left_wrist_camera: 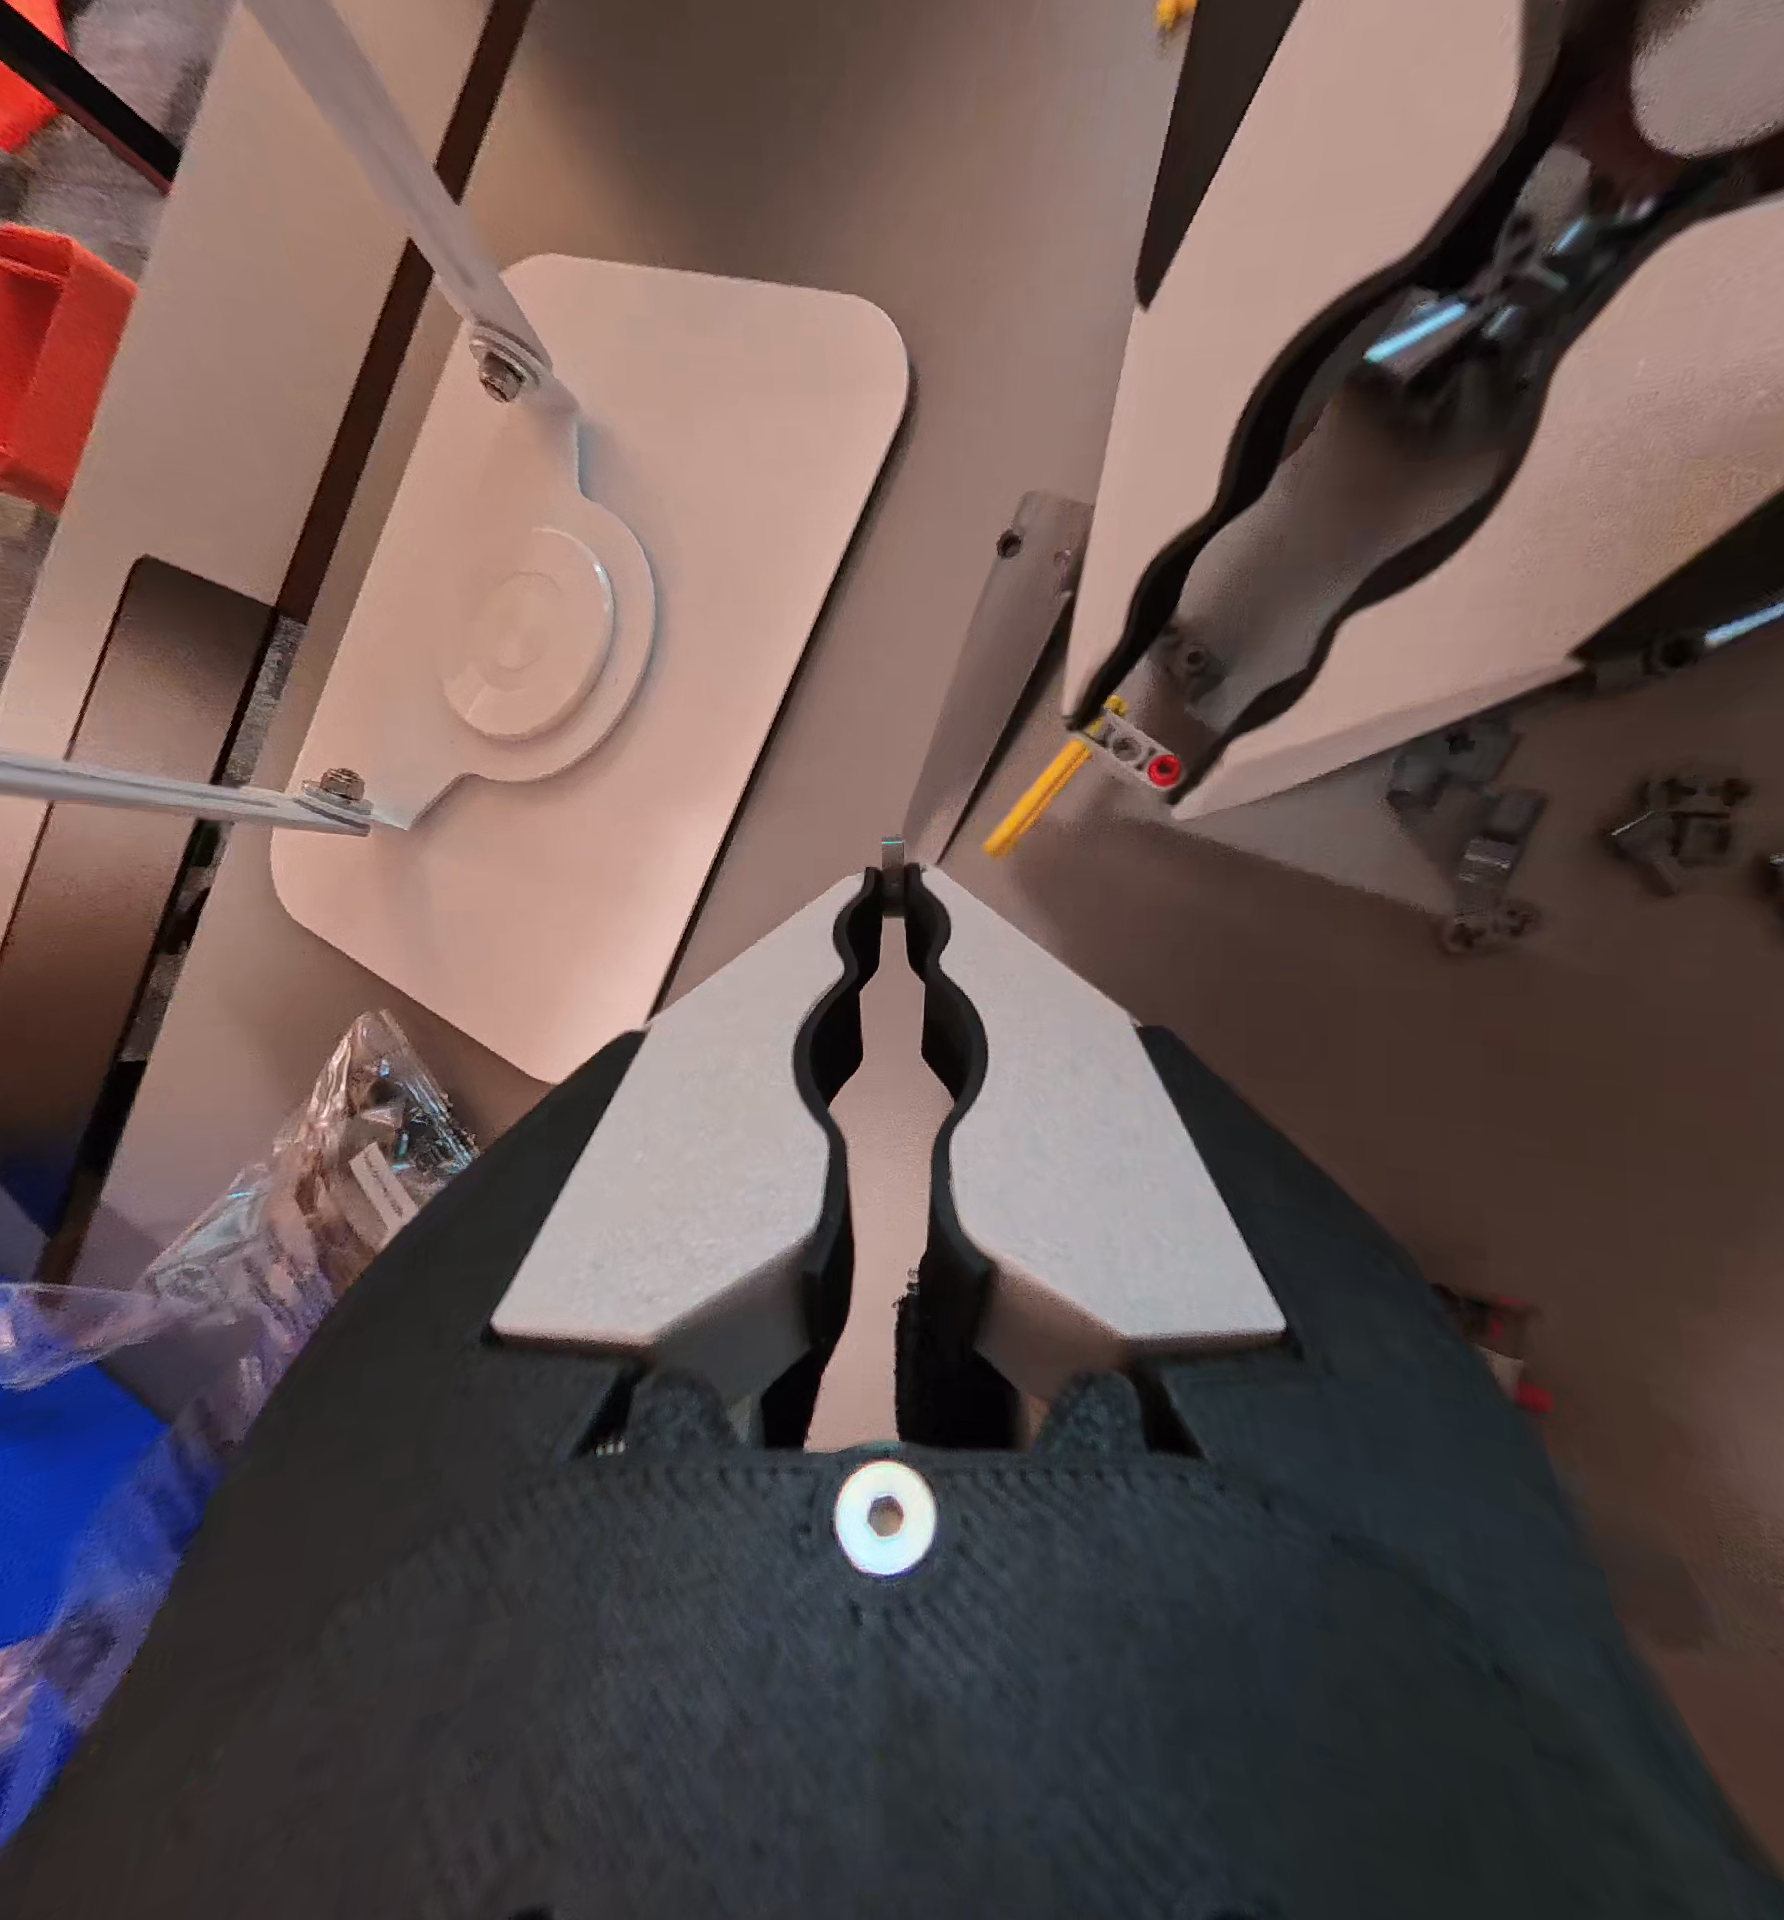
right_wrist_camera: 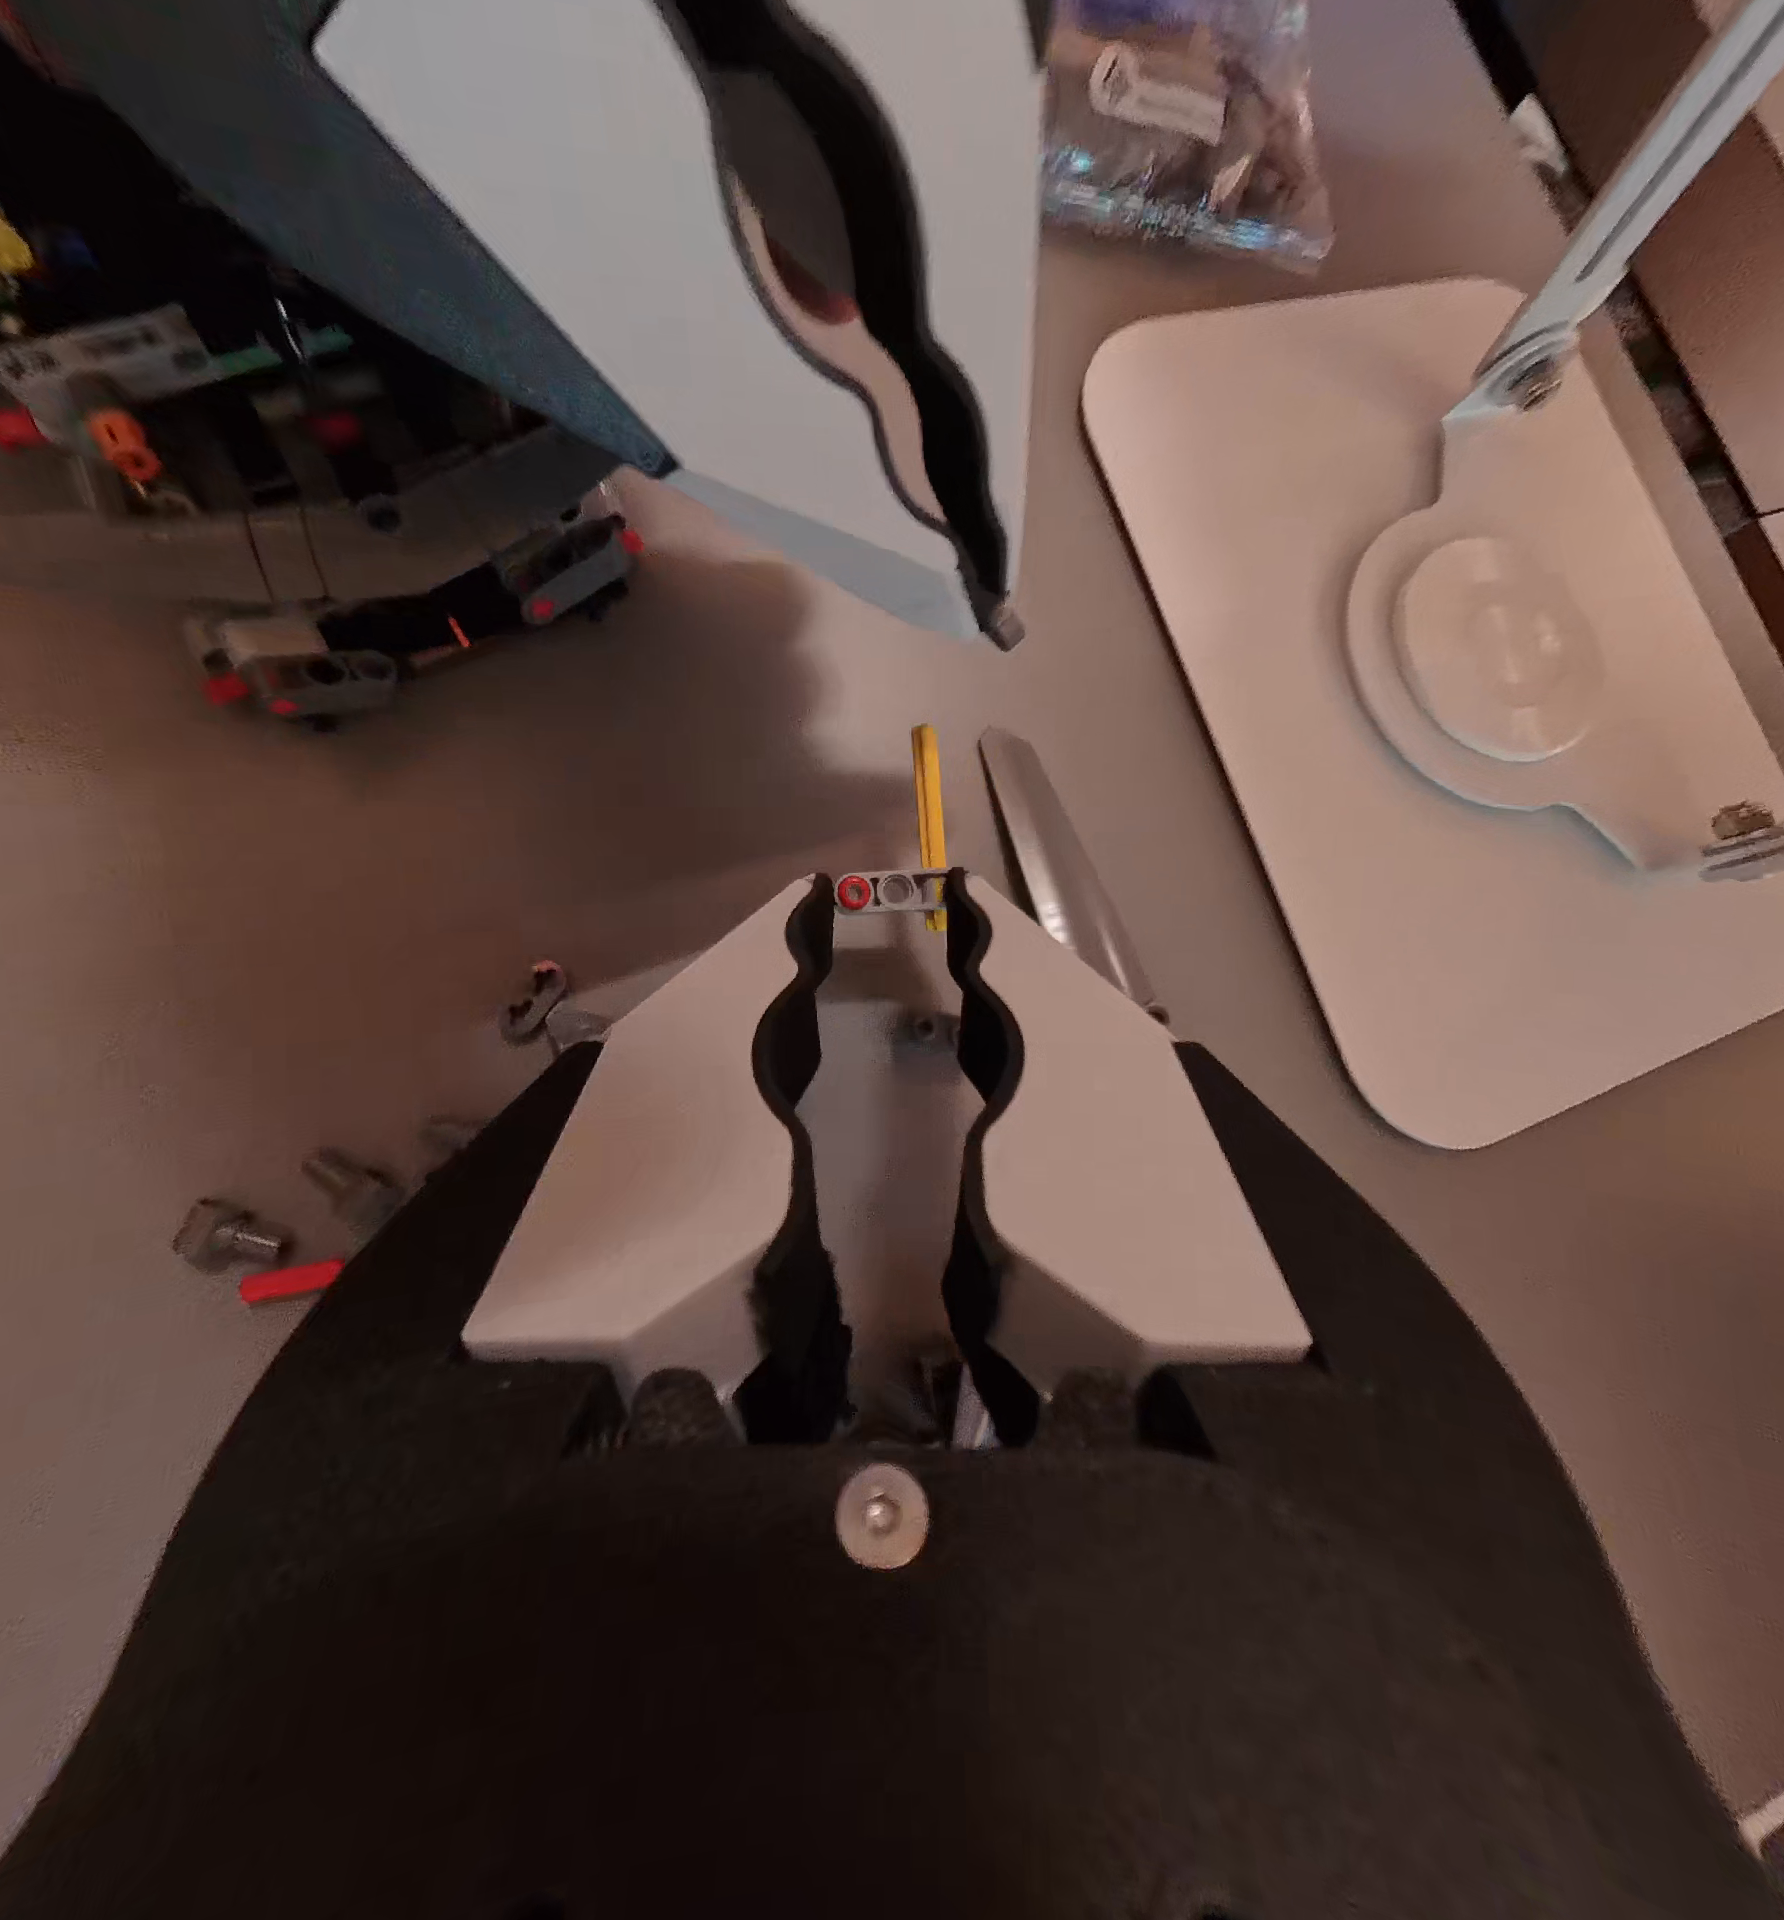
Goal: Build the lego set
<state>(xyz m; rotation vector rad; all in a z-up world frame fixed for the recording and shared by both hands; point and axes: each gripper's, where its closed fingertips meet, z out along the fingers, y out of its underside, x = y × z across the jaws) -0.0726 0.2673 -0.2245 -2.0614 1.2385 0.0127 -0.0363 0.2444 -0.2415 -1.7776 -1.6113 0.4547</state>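
- Right wrist view: a short grey beam with three holes is clamped end to end between the pads of the right gripper; a red bush is seated in its hole at 9 o'clock, and a yellow axle is passed through the hole at 3 o'clock, pointing toward 12 o'clock.
- A grey blade-shaped part is seen lying on the table just beside the axle, at 3 o'clock of it.
- Left wrist view: a small grey piece is pinched at the very tips of the left gripper, whose jaws are otherwise closed.
- A white stand base is set at 11 o'clock of that gripper, with a clear bag of parts at 8 o'clock.
- Loose grey connectors are scattered at 3 o'clock, well apart from the held beam.
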